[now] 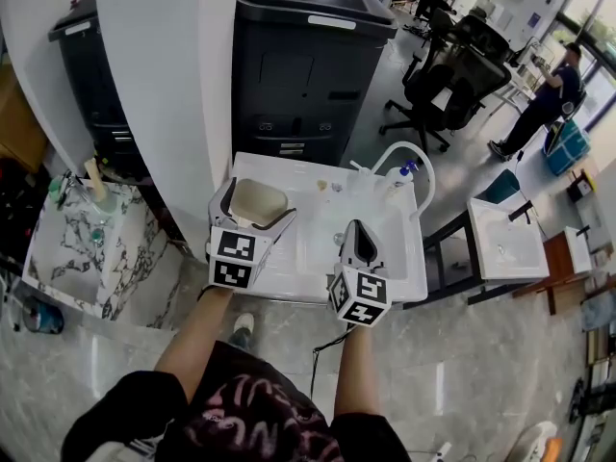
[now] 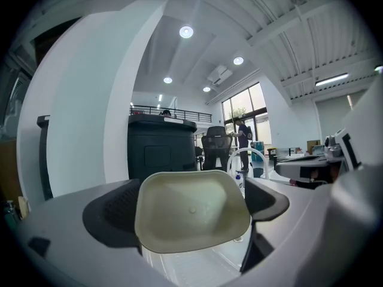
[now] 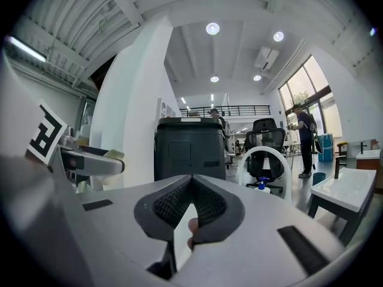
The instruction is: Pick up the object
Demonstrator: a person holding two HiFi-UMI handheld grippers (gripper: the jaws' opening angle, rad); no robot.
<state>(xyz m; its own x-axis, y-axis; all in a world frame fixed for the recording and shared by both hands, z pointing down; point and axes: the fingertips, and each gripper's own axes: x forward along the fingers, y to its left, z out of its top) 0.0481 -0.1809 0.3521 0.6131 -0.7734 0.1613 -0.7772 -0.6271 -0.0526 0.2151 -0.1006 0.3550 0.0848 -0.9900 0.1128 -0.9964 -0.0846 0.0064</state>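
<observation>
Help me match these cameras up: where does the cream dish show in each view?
Head view: cream dish left of centre, between the jaws of the left gripper.
Left gripper view: low centre, clamped between the jaws.
Right gripper view: only a cream sliver at mid-left.
Shared landmark: the dark cabinet beyond it.

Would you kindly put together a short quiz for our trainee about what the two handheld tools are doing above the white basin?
1. True or false: the right tool has its jaws spread wide apart.
2. What does the left tool hold? A) a red mug B) a cream shallow plastic dish C) a steel spoon
3. In the head view, which tool is nearer the curved white tube?
Key: 1 false, its jaws are together; 2 B; 3 the right tool.
</observation>
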